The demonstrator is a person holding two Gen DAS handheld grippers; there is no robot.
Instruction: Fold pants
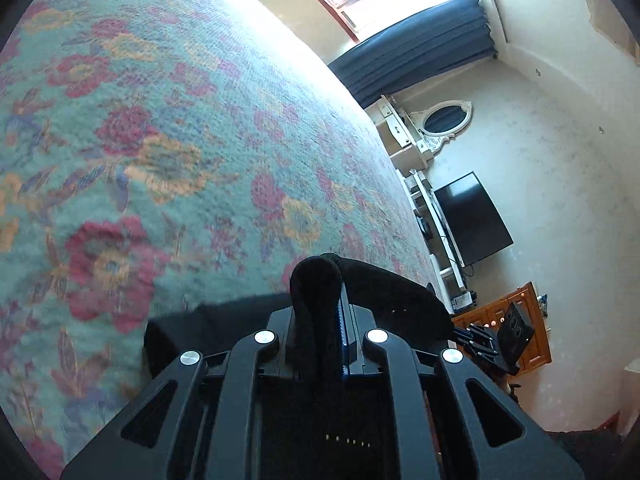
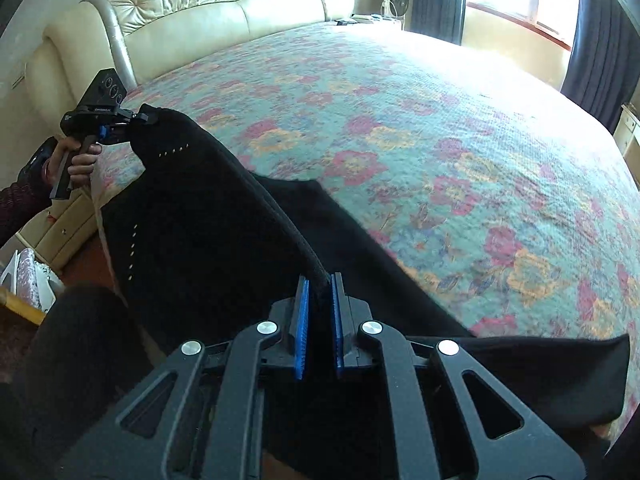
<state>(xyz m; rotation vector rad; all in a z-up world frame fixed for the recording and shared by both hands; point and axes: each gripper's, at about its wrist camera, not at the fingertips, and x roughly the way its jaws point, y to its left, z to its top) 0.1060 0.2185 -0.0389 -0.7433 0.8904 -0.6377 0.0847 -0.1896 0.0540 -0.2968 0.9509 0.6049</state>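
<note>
We hold the black pants (image 2: 208, 232) by their ribbed waistband, stretched between both grippers above the near edge of the floral bedspread (image 2: 420, 128). Our right gripper (image 2: 319, 280) pinches the band's edge between its blue pads (image 2: 303, 312), the cloth running up and away from the fingertips. Our left gripper (image 1: 320, 276) is clamped on a bunched fold of waistband that bulges over its fingertips. The legs drape down onto the bedspread, one end lying at lower right
</note>
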